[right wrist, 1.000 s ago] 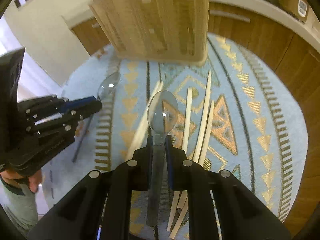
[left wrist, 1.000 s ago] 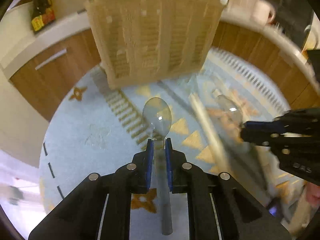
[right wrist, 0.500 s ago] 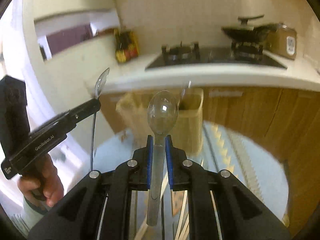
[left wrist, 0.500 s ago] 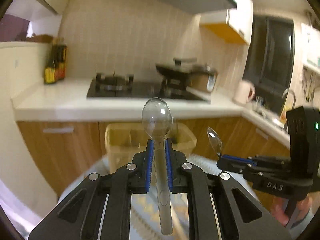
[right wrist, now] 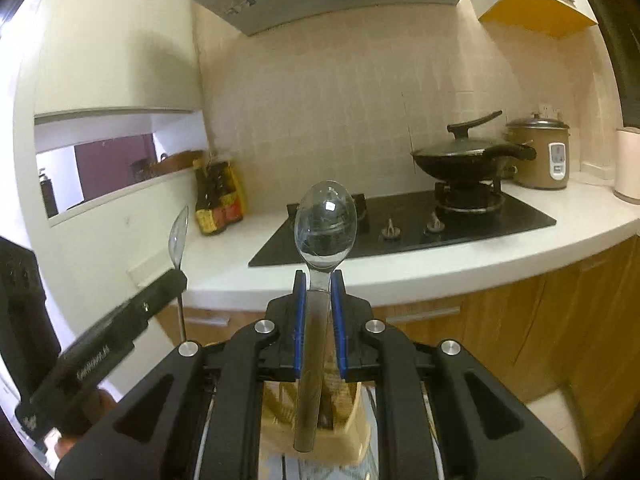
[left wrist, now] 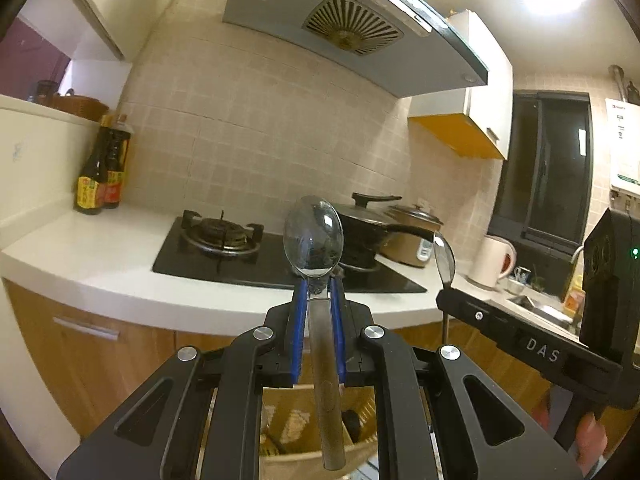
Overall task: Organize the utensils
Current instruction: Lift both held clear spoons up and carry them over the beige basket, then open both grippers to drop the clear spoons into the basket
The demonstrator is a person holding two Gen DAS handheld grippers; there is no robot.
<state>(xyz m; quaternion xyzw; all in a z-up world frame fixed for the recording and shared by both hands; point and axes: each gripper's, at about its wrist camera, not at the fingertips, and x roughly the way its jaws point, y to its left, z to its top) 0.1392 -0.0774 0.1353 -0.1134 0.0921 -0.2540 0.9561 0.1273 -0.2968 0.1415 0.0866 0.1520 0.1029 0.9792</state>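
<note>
A: Fig. change vs. earlier frames: both views swung up from the patterned rug to the kitchen wall; both tools now sit higher, pointing roughly level. Spoons came up w/ them, so pickup reads as done, delivery pending.

B: Tongs?

A: Left tongs (left wrist: 318,308) clamped on left spoon (left wrist: 314,236) at the neck, bowl up, handle hanging back under the camera. Right tongs (right wrist: 318,300) clamped likewise on right spoon (right wrist: 325,224).

B: Appearance?

A: Both polished metal, oval bowls mirroring the room, flat matte handles. No visible slip or tilt in the pads.

B: Beyond them?

A: Near: tan slatted utensil basket (right wrist: 352,436), low in frame below the tongs, on the floor in front of wood cabinets; contents unclear. It's the likely drop point, approx. beneath each spoon handle. Mid: white surface (left wrist: 100,264) w/ black hob (right wrist: 460,220). Far: lidded pan (right wrist: 460,156), rice cooker (right wrist: 538,154), sauce bottles (left wrist: 102,172), range hood (left wrist: 352,28).
</note>
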